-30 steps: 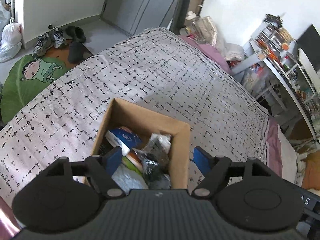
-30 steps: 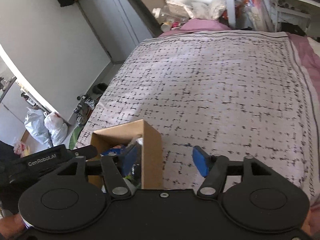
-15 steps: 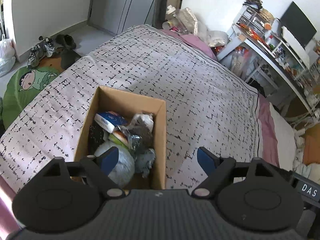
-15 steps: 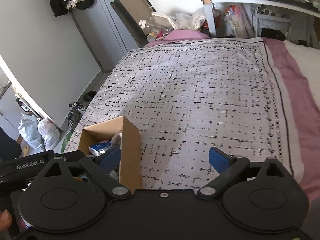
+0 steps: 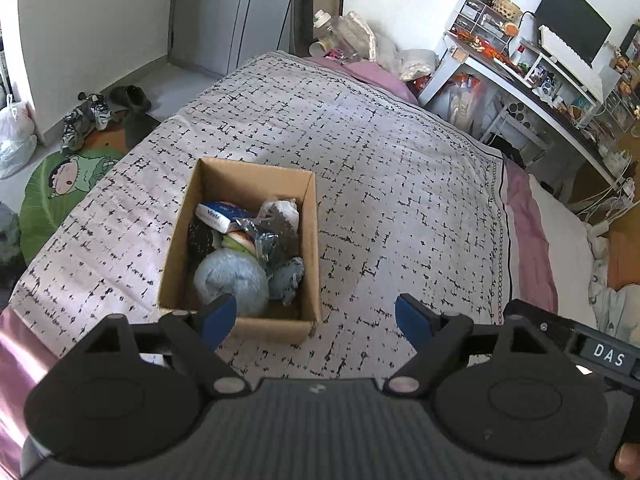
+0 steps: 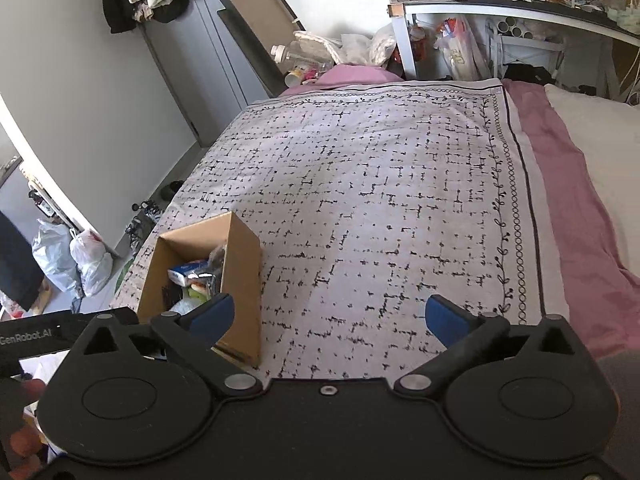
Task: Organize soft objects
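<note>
A cardboard box point(image 5: 311, 216) stands on the patterned bedspread point(image 5: 400, 200). It holds several soft things: a light blue plush ball point(image 5: 230, 280), a blue-and-white tissue pack point(image 5: 220, 213), crinkled plastic bags point(image 5: 276, 224). My left gripper point(image 5: 316, 316) is open and empty, above and behind the box's near edge. My right gripper point(image 6: 330, 318) is open and empty, to the right of the box point(image 6: 240, 264), over bare bedspread point(image 6: 380, 200).
A desk with shelves and a monitor point(image 5: 568, 36) stands right of the bed. A pink sheet and white pillow point(image 6: 592, 160) lie on the right. Shoes point(image 5: 88, 116), a green cartoon mat point(image 5: 64, 184) and plastic bags point(image 6: 72, 256) lie on the floor at left.
Both grippers have pulled up and back from the box, so the whole box and more of the bed show. Both stay open and empty.
</note>
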Available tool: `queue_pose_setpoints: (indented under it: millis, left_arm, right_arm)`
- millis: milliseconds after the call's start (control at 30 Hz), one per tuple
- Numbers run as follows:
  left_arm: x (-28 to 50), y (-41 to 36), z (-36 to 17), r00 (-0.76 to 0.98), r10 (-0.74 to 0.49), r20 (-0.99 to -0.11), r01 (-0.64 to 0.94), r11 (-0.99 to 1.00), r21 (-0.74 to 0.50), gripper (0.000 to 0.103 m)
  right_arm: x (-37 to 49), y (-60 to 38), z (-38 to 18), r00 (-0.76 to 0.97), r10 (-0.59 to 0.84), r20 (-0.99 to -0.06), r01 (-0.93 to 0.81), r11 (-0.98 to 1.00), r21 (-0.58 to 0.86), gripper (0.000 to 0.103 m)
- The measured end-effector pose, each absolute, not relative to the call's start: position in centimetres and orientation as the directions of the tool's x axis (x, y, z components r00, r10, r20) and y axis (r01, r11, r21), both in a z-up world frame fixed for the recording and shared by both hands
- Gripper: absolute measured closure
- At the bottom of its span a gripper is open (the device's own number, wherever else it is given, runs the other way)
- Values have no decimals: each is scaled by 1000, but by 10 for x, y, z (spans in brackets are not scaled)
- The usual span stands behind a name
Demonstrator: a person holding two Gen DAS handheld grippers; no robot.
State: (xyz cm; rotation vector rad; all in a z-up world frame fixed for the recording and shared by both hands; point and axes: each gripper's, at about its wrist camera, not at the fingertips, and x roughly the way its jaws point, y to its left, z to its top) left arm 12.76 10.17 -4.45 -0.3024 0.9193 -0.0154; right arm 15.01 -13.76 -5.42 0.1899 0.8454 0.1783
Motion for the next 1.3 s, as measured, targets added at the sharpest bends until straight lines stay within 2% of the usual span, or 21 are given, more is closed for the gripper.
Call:
queue_pose_setpoints:
  millis: [633,1300]
  left_arm:
    - [69,73,-19,645,-99,-758,-89,975,-203,17]
    - [28,53,5,728,-103,-678,-16,986,-168,17]
  right_arm:
    - [97,-164,-27,699,200,-687,-106,978,177,0]
    - [62,-170,-7,747,172,-642,-122,985,122,0]
